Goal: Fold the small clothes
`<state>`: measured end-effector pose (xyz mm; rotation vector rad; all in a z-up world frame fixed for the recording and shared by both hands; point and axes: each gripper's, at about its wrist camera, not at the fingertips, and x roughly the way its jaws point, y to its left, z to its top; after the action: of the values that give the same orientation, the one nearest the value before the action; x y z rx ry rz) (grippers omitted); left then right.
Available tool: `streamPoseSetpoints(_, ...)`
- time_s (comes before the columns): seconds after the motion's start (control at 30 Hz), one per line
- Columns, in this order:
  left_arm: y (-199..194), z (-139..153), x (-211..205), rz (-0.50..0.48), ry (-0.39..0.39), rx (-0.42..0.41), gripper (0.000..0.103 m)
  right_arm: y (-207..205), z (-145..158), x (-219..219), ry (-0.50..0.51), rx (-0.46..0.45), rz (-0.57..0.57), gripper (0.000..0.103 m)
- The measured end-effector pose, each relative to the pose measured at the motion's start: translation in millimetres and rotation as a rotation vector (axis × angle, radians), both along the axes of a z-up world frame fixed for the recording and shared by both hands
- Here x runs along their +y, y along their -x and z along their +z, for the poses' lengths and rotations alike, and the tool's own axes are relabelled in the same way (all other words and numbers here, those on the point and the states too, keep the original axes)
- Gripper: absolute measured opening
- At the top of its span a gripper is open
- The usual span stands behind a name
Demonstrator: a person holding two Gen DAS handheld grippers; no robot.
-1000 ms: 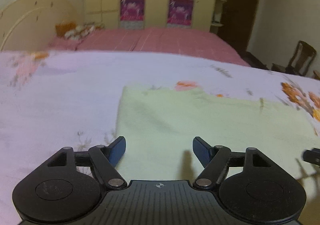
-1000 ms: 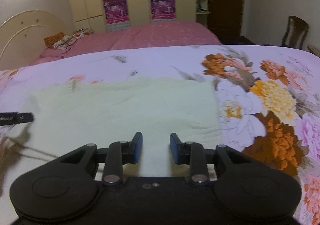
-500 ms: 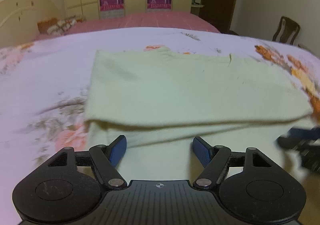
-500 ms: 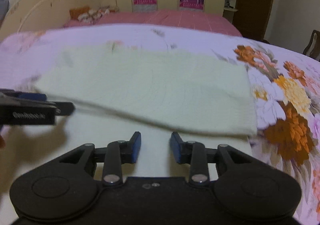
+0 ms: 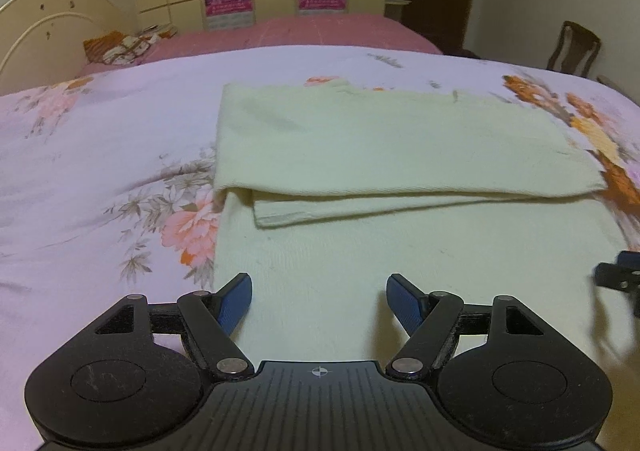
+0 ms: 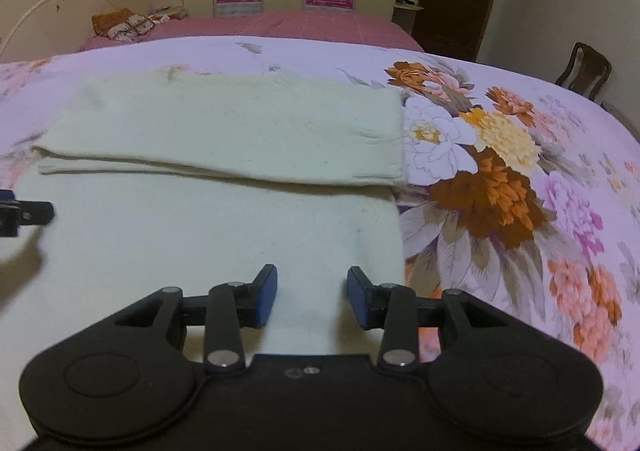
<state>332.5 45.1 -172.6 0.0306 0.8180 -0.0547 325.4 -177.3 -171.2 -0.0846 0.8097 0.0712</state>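
— Where's the cloth (image 5: pixel 400 155) lying relative to the claws?

— Flat on the flowered bed (image 5: pixel 88 155), straight ahead of both. Its far part is folded toward us over the near part, so a doubled band runs left to right with a single layer reaching back under the fingers. The long axis crosses the line of both claws.

— And the claws themselves?

— The left claw (image 5: pixel 319 299) is spread wide and holds nothing; it sits over the cloth's near left edge. The right claw (image 6: pixel 312 293) is parted more narrowly, also holding nothing, over the near right edge (image 6: pixel 394 243).

— Touching the fabric?

— Hard to say from these views; they look just above it.

— So the next fold?

— I'd judge each claw is nearest its own near corner, so the near layer likely goes up and away, over the band.
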Motion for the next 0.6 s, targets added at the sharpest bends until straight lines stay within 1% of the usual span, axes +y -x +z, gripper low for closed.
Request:
streamPoseSetpoints(0.1, 13, 6, -6, -0.028, 0.008, -0.002, 0.074, 12, 5, 12, -0.039, 0.001, 0.015, 0.038)
streamPoseSetpoints(0.2, 21, 8, -12, -0.053, 0.018, 0.005, 0.074, 25, 8, 29, -0.043, 0.002, 0.047, 0.038)
streamPoseSetpoints(0.37, 40, 1, -22, -0.088, 0.034, 0.032, 0.074, 41, 6, 45, -0.064, 0.023, 0.066, 0.039)
streamPoseSetpoints(0.47, 49, -7, -30, -0.097, 0.024, 0.05, 0.074, 48, 1, 48, -0.063, 0.042, 0.074, 0.039)
streamPoseSetpoints(0.6, 57, -12, -36, -0.092, -0.009, 0.036, 0.075, 56, -6, 49, -0.033, 0.056, 0.098, 0.04)
